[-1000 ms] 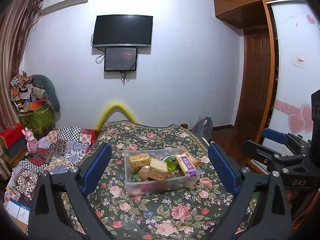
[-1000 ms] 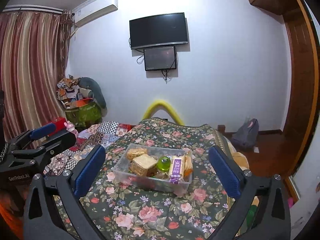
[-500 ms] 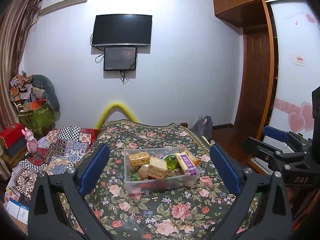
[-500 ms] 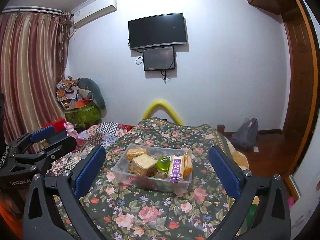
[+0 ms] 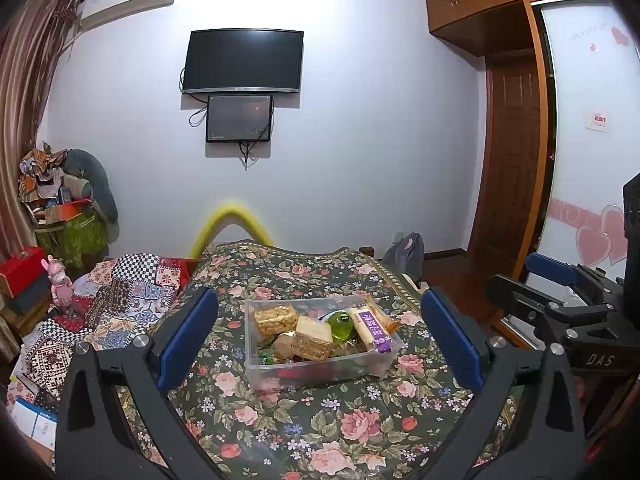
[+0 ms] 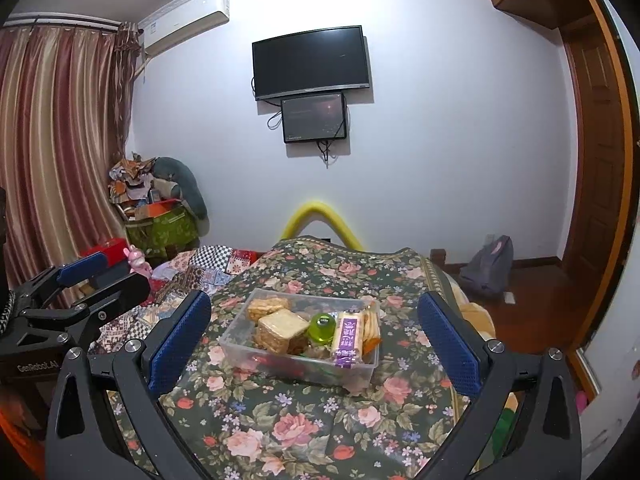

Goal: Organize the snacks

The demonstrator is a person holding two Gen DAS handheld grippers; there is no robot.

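- Both grippers hang above the near end of the table with their blue-padded fingers spread wide and nothing between them: the left gripper (image 5: 320, 338) frames the snack box from one side of centre, the right gripper (image 6: 314, 338) from the other, and neither touches it.
- Each one shows in the other's view: the right gripper (image 5: 560, 304) sits at the right edge of the left wrist view, the left gripper (image 6: 76, 292) at the left edge of the right wrist view, both off to the side of the table.
- A clear plastic container (image 5: 320, 372) stands on the middle of the floral tablecloth (image 5: 320, 432), well ahead of the fingertips.
- Inside it lie the snacks: a yellow bag of puffed pieces (image 5: 276, 318) at the far left corner, a square cracker pack (image 5: 314, 338) leaning beside it, a green round jelly cup (image 5: 341, 325) in the middle, and a long white biscuit pack with a purple label (image 5: 372, 328) along the right side.
- Smaller wrapped sweets lie at the bottom, too jumbled to tell apart.
- Left of the table, a patchwork quilt (image 5: 120, 300) covers a lower surface.
- On the back wall hangs a dark television (image 5: 242, 62) with a smaller screen (image 5: 239, 118) under it.
- A wooden door (image 5: 512, 160) stands at the right.
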